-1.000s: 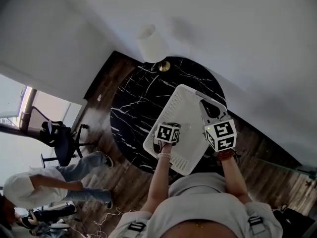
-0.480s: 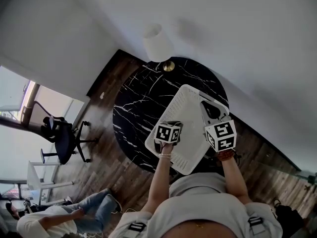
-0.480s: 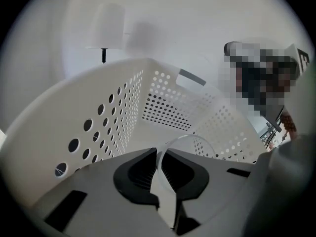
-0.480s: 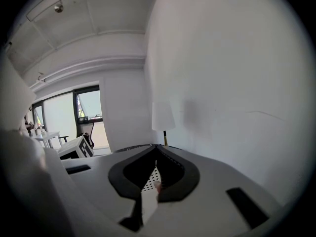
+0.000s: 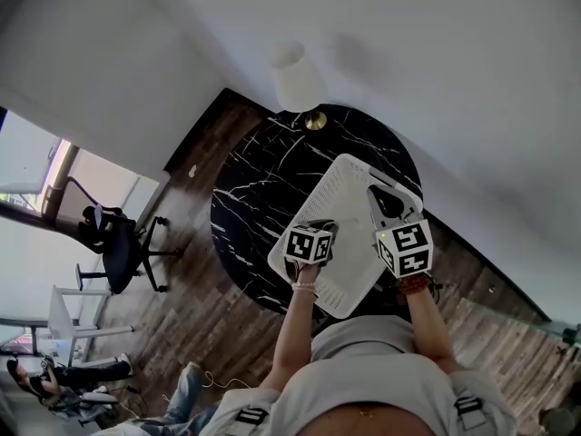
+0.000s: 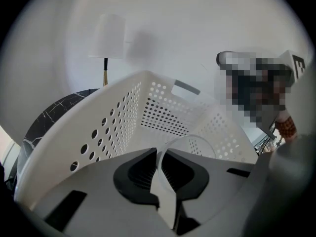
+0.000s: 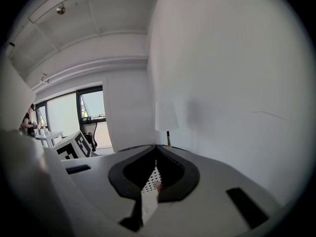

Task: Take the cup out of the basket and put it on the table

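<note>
- Our left claw (image 6: 160,158) is clamped on the rim of the clear cup (image 6: 192,144), which is inside the white basket (image 6: 118,117).
- Our right claw (image 7: 157,174) grips the basket's perforated wall.
- We see the basket on the black marble counter (image 5: 259,184).

Office-like studio room, shown by a round black table with white marble veining (image 5: 263,189) on a dark wood-plank floor (image 5: 195,280), a white-shaded lamp on a brass stem (image 5: 295,78) against plain white walls (image 5: 436,53) — and a black swivel office chair (image 5: 116,254) by a small white desk (image 5: 65,321) near tall bright windows (image 5: 27,166)
</note>
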### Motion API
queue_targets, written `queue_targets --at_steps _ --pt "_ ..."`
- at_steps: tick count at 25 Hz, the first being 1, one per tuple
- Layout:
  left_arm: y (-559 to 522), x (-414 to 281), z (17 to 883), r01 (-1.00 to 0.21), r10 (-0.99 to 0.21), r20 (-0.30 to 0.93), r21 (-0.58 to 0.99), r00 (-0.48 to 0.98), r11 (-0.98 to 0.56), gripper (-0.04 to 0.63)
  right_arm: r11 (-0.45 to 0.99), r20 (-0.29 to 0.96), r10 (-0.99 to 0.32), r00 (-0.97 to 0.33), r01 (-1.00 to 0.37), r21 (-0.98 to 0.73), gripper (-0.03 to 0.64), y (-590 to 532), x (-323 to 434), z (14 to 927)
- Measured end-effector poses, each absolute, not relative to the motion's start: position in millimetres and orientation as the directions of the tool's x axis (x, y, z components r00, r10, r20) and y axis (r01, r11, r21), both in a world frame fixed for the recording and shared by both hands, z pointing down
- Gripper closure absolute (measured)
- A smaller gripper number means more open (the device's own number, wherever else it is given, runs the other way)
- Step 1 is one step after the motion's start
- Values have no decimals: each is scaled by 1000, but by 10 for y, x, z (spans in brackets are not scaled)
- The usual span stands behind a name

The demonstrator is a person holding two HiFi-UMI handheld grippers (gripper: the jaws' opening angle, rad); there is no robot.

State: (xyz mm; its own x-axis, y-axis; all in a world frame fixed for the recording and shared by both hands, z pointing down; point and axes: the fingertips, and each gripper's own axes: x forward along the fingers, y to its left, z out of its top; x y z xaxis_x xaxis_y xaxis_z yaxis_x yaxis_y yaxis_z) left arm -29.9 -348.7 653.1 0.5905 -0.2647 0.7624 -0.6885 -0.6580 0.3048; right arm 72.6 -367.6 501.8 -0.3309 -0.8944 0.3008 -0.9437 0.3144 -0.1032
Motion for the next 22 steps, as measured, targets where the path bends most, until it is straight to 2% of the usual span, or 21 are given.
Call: queue_targets --at_steps 22 --pt "-3455 -400 5889 -718 -420 636 324 647 -616 557 415 296 -856 -424 -905 -98 607 -3666 446 5048"
